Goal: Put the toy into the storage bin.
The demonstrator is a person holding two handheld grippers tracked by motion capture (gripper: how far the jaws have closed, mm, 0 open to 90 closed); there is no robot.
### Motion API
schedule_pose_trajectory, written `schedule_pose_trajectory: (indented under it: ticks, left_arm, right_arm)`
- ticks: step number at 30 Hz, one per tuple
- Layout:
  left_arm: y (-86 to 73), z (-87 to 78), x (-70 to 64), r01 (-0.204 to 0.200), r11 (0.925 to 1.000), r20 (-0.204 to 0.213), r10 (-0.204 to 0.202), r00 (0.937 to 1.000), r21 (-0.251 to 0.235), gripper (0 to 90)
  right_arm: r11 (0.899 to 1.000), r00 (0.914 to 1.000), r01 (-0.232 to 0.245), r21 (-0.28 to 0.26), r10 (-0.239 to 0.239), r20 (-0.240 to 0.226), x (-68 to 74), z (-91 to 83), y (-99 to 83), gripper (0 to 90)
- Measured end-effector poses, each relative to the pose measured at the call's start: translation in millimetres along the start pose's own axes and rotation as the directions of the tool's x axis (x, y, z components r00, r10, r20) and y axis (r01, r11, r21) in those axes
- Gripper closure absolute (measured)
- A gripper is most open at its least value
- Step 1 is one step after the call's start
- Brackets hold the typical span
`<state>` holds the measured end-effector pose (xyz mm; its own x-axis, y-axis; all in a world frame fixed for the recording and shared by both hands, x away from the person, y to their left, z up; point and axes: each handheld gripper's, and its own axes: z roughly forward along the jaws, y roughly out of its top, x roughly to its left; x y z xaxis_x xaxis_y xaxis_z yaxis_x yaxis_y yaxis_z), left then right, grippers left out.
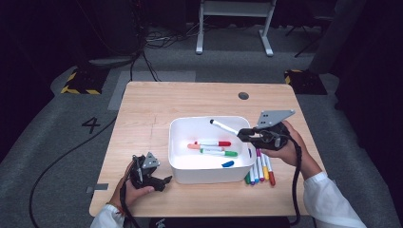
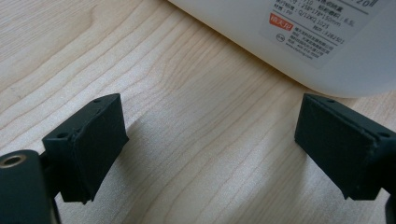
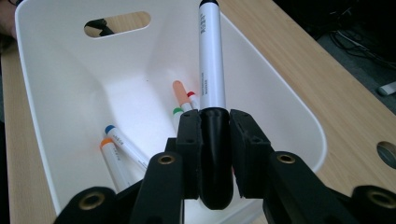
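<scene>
Nearest the camera, at the desk's (image 1: 142,102) front left, the left tongs (image 1: 164,182) are resting in the person's hand, jaws standing wide apart with bare wood between them, just beside the white bin (image 1: 178,164). Its labelled wall (image 2: 299,37) is sitting right by the far jaw in the left gripper view. Inside the bin, several markers (image 1: 214,147) are lying flat. Farther right, the right tongs (image 1: 243,135) are gripping a black-capped marker (image 1: 223,126) by its cap, jaws pinching it from both sides, its white barrel (image 3: 211,60) pointing out over the bin's open top. Right of the bin, a row of coloured markers (image 1: 260,171) is lying on the desk.
</scene>
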<state>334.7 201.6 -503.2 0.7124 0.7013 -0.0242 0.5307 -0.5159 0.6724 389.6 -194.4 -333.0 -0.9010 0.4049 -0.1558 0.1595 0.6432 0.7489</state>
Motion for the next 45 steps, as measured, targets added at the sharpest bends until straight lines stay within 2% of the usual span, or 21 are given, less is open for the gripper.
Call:
schedule_pose_trajectory:
  ticks: [5, 15, 26, 31, 34, 35, 42, 45]
  left_arm:
    - [-0.1, 0.1, -0.2, 0.002, 1.0, 0.003, -0.002, 1.0, 0.0, 9.1]
    - [-0.1, 0.1, -0.2, 0.002, 1.0, 0.003, -0.002, 1.0, 0.0, 9.1]
    - [-0.1, 0.1, -0.2, 0.002, 1.0, 0.003, -0.002, 1.0, 0.001, 9.1]
    - [-0.1, 0.1, -0.2, 0.002, 1.0, 0.004, -0.002, 1.0, 0.0, 9.1]
    - [-0.1, 0.1, -0.2, 0.002, 1.0, 0.003, -0.002, 1.0, 0.0, 9.1]
    - [-0.1, 0.1, -0.2, 0.002, 1.0, 0.004, -0.002, 1.0, 0.0, 9.1]
    - [-0.1, 0.1, -0.2, 0.002, 1.0, 0.003, -0.002, 1.0, 0.001, 9.1]
    - [-0.1, 0.1, -0.2, 0.002, 1.0, 0.004, -0.002, 1.0, 0.0, 9.1]
  right_arm:
    - [0.999, 0.9981, 0.033, 0.037, -0.031, -0.054, 8.1, 22.0, 7.1, 75.2]
    - [0.99, 0.987, 0.087, 0.111, -0.071, -0.144, 15.1, 46.8, 9.3, 75.1]
    - [0.98, 0.9667, 0.142, 0.143, -0.106, -0.233, 26.7, 53.9, 5.6, 75.1]
    - [0.974, 0.9527, 0.17, 0.151, -0.123, -0.278, 30.4, 53.9, 3.8, 75.1]
    - [0.971, 0.9503, 0.175, 0.16, -0.124, -0.285, 31.4, 54.4, 3.2, 75.1]
    - [0.97, 0.9471, 0.178, 0.165, -0.124, -0.296, 33.0, 55.1, 2.2, 75.2]
    - [0.971, 0.9452, 0.179, 0.16, -0.124, -0.302, 33.4, 55.2, 0.5, 74.4]
    - [0.977, 0.952, 0.158, 0.146, -0.111, -0.285, 32.0, 53.6, 1.0, 66.8]
